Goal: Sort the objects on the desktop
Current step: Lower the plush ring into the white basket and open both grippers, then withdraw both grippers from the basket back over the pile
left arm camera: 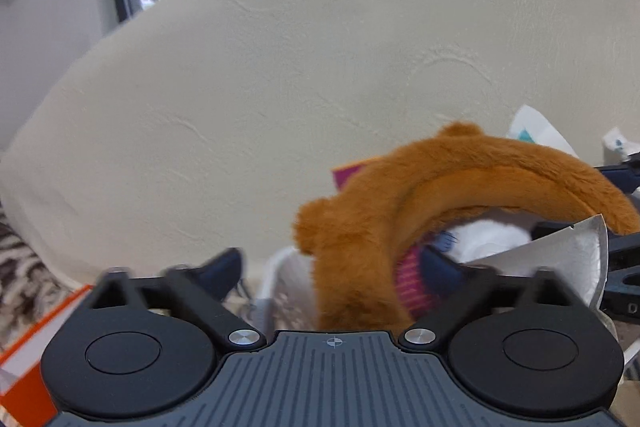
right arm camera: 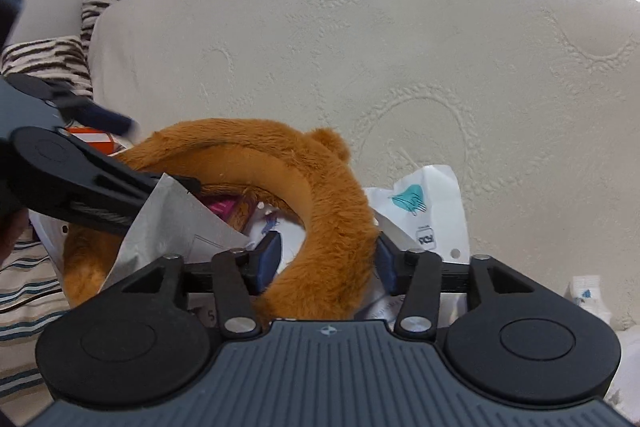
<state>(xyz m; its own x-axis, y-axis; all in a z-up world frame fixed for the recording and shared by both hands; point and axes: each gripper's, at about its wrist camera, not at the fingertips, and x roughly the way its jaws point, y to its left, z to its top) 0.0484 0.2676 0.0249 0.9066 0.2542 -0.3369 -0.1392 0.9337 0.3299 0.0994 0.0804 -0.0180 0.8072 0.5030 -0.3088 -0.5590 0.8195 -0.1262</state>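
Note:
A brown plush headband [left arm camera: 404,195] with small round ears arches over a heap of packets. In the left wrist view my left gripper [left arm camera: 332,263] is spread wide around one leg of the band, and neither pad touches it. The right wrist view shows the headband [right arm camera: 320,211] running between the blue pads of my right gripper [right arm camera: 326,261]. The jaws stand close on both sides of the fur without squeezing it. My left gripper [right arm camera: 152,155] shows at the left of that view, by the band's other end.
Under the band lie a pink packet [left arm camera: 412,283], a torn grey-white paper bag [right arm camera: 172,223] and a white bag with a teal logo [right arm camera: 424,211]. An orange box [left arm camera: 24,367] sits at the left. A cream quilted mattress [right arm camera: 400,47] stands upright behind, with zebra-striped fabric [right arm camera: 44,59] beside it.

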